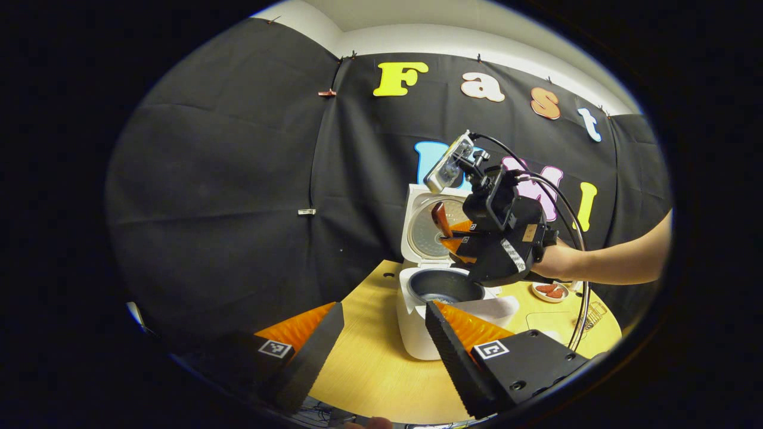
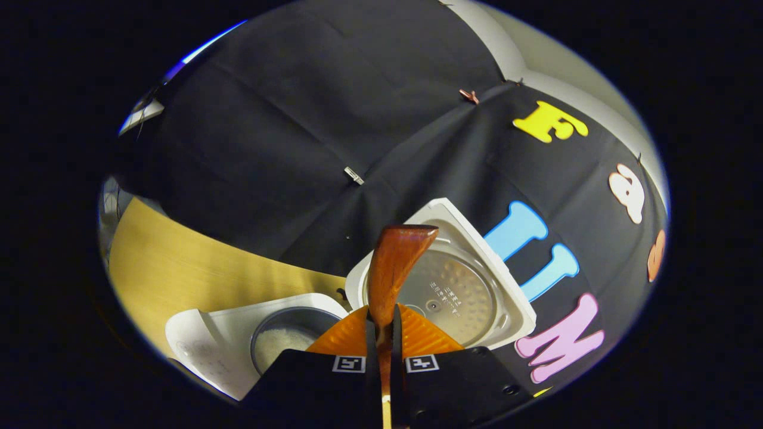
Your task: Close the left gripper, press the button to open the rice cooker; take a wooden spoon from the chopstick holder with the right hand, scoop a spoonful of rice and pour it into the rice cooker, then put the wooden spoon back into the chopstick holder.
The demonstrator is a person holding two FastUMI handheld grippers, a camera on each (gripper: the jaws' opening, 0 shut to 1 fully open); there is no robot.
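Reddish-brown wooden spoon [image 2: 390,268] clamped between 2 fingers of right gripper [image 2: 384,333], bowl tipped up before raised lid [image 2: 459,286]. White rice cooker [image 1: 426,322] stands open on wood table [image 1: 369,363], rice in inner pot [image 2: 280,339]. Right gripper held in hand [image 1: 554,262] just above pot. Left gripper [image 1: 381,333] hangs near cooker, fingers wide apart, holding nothing. Small dish [image 1: 549,291] beyond.

A round, pale wooden desk [image 1: 369,369] stands against the black cloth wall [image 1: 238,179]. Toward its far right side sits a small white dish [image 1: 549,292] holding reddish pieces, too small to tell apart. Just beyond it, near the desk's right edge, stands a wire rack [image 1: 593,316]. Small metal clips [image 1: 306,211] pin the cloth.
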